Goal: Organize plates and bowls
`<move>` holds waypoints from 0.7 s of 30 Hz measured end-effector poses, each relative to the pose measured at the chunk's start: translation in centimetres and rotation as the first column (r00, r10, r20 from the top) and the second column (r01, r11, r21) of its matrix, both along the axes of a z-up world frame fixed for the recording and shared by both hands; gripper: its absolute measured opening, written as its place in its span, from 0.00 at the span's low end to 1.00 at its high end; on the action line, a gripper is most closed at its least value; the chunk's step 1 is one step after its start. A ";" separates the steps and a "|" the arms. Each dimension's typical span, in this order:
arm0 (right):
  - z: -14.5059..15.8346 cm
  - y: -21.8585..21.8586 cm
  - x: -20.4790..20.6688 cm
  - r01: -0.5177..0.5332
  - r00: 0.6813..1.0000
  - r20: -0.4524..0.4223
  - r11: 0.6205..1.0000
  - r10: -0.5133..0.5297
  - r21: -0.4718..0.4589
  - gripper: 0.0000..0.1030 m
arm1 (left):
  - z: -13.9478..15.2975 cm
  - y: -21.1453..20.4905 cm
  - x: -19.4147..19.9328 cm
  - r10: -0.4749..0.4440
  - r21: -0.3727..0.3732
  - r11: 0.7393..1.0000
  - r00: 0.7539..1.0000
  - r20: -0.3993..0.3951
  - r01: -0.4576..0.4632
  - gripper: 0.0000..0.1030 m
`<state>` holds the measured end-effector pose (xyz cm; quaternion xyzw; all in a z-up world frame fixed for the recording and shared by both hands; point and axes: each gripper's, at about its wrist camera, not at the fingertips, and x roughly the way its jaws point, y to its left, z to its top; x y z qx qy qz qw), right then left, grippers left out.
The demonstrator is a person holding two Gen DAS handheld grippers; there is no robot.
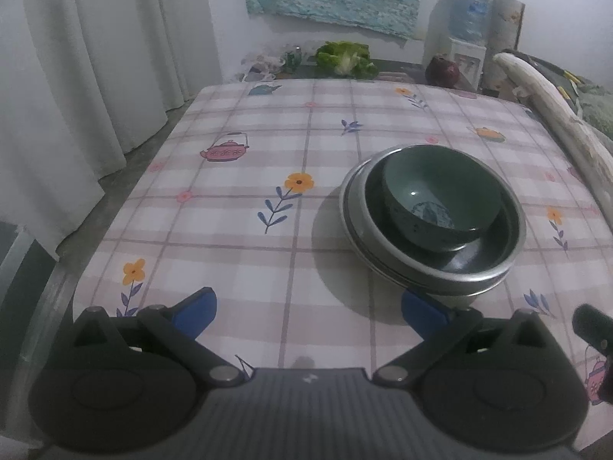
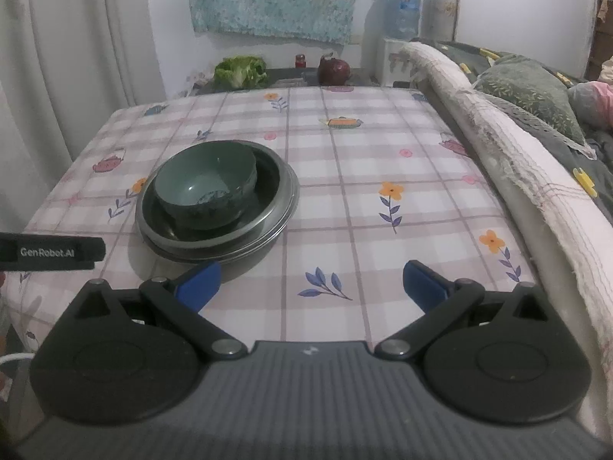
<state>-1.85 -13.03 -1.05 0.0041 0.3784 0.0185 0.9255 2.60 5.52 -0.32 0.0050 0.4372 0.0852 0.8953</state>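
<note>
Left gripper (image 1: pixel 308 312) low over near table edge, blue-padded fingers (image 1: pixel 195 312) spread wide, nothing between them. Checked pink-and-white tablecloth with flower and teapot prints (image 1: pixel 237 230) fills view. Right of centre: green ceramic bowl (image 1: pixel 440 195) sits inside dark enamel dish (image 1: pixel 482 258), dish nested on stacked grey metal plates (image 1: pixel 354 222). Right finger pad just beside stack's near rim. Far end: green leafy vegetable (image 1: pixel 345 57), dark red round object (image 1: pixel 442 70). White curtain (image 1: pixel 95 57) on left.
</note>
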 end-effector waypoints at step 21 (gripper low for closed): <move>-0.5 0.0 1.6 -0.001 0.999 -0.045 1.000 0.002 0.026 0.99 | -0.2 0.3 1.0 -0.037 -0.018 0.999 0.999 -0.008 0.036 1.00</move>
